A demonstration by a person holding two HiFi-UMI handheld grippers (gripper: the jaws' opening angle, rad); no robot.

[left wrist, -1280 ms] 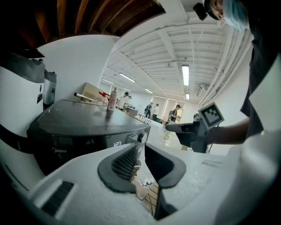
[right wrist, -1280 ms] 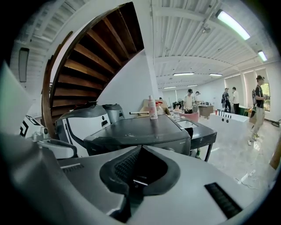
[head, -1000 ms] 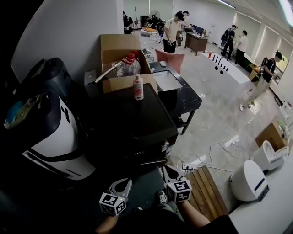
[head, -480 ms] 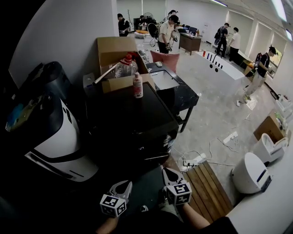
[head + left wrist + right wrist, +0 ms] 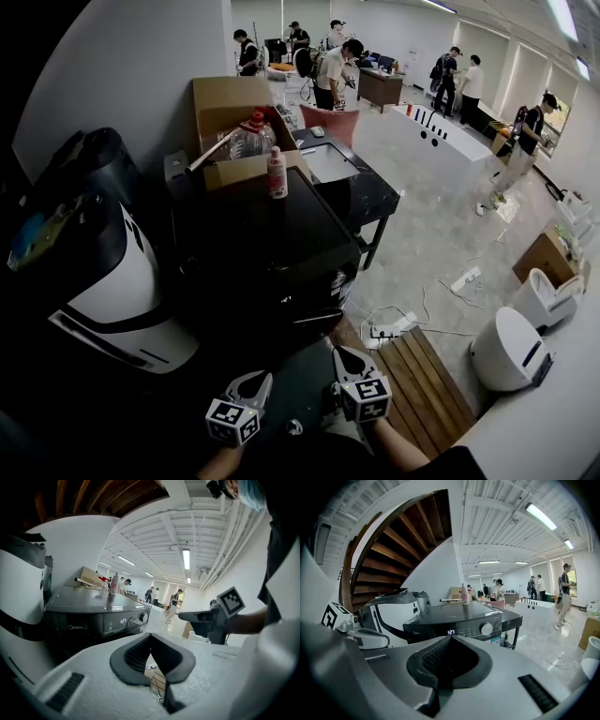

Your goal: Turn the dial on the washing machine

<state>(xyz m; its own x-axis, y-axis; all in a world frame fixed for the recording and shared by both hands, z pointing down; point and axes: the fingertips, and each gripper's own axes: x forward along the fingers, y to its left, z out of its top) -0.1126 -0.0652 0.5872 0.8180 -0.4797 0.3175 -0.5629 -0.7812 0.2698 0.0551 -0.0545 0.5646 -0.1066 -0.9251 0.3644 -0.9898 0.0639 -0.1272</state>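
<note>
I had the left gripper (image 5: 251, 379) and right gripper (image 5: 344, 357) clenched and empty, low in front of the washing machine (image 5: 272, 239), well apart from its dial (image 5: 486, 629).

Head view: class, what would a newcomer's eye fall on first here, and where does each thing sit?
The black washing machine fills the centre, with a pink bottle standing near its back edge. At the bottom edge, the left hand-held gripper and the right hand-held gripper are both shut and empty, apart from the machine.

Pale glossy floor (image 5: 441, 234), white walls (image 5: 122, 75)
</note>
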